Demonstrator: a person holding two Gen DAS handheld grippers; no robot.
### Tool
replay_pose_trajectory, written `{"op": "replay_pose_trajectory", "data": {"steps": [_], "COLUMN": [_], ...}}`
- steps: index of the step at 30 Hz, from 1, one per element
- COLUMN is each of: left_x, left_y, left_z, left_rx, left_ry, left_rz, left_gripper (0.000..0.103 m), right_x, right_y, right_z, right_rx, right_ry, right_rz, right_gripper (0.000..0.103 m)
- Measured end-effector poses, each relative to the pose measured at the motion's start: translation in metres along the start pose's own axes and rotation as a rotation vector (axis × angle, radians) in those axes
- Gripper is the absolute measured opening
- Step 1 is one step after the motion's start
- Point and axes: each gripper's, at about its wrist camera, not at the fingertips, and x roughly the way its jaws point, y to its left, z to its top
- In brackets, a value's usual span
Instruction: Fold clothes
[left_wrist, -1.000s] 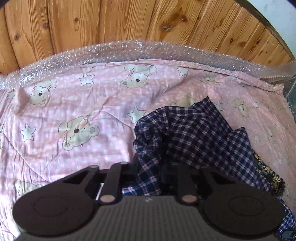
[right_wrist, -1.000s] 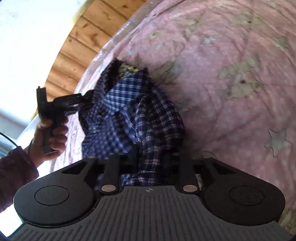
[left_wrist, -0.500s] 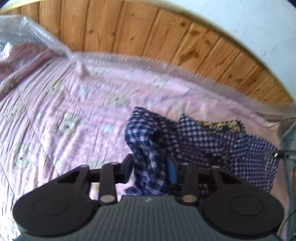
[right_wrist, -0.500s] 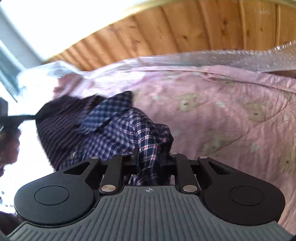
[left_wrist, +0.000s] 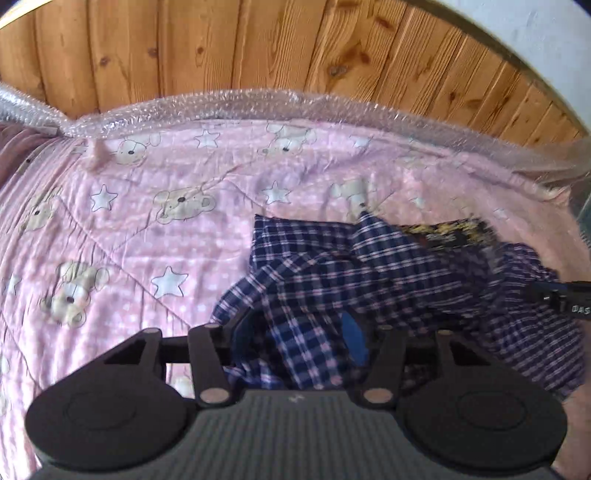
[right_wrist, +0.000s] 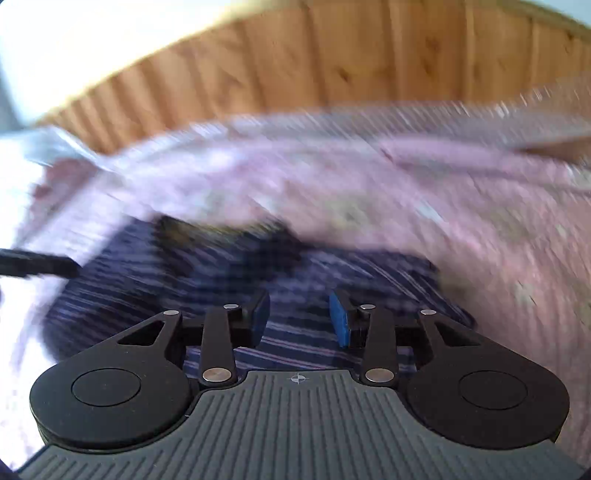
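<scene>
Left wrist view: The left gripper has its jaws spread. A fold of the navy plaid shirt passes between the fingers, but the blue pad on the right finger stands apart from the cloth face, so no pinch is evident. The shirt lies crumpled on the pink bear-print quilt, directly ahead of this gripper and extending to its right. Its long axis runs roughly left to right across the view, from the gripper toward the right gripper, whose black tip enters at the right edge, over the far end of the shirt. A dark patterned garment lies just behind the shirt. Bubble wrap lines the quilt's far edge against the wooden panel wall.

Right wrist view: The picture is heavily blurred. The right gripper is spread, with nothing between the blue pads; striped cloth of the plaid shirt lies below and ahead of it. The shirt extends to the left, where the left gripper's tip shows at the edge.

Judgement: the two grippers stand at opposite ends of the shirt's long axis. Each is nearest its own end, so each should re-grip there before the shirt is spread flat.
</scene>
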Motion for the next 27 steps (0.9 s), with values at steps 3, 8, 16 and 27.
{"op": "replay_pose_trajectory", "data": {"steps": [3, 8, 16, 27], "left_x": [0.014, -0.038, -0.032, -0.094], "left_y": [0.014, 0.019, 0.014, -0.038], "left_z": [0.010, 0.002, -0.050, -0.051], "left_rx": [-0.033, -0.081, -0.109, -0.105], "left_ry": [-0.001, -0.064, 0.080, 0.037], "left_rz": [0.040, -0.082, 0.050, -0.004], "left_gripper": [0.072, 0.067, 0.089, 0.093], "right_x": [0.010, -0.002, 0.002, -0.038], "right_y": [-0.013, -0.006, 0.014, 0.039], "right_z": [-0.003, -0.013, -0.077, -0.071], "right_rx": [0.028, 0.029, 0.010, 0.012], "right_ry": [0.037, 0.019, 0.134, 0.117], "right_rz": [-0.059, -0.090, -0.108, -0.153], "right_gripper": [0.000, 0.056, 0.071, 0.075]}}
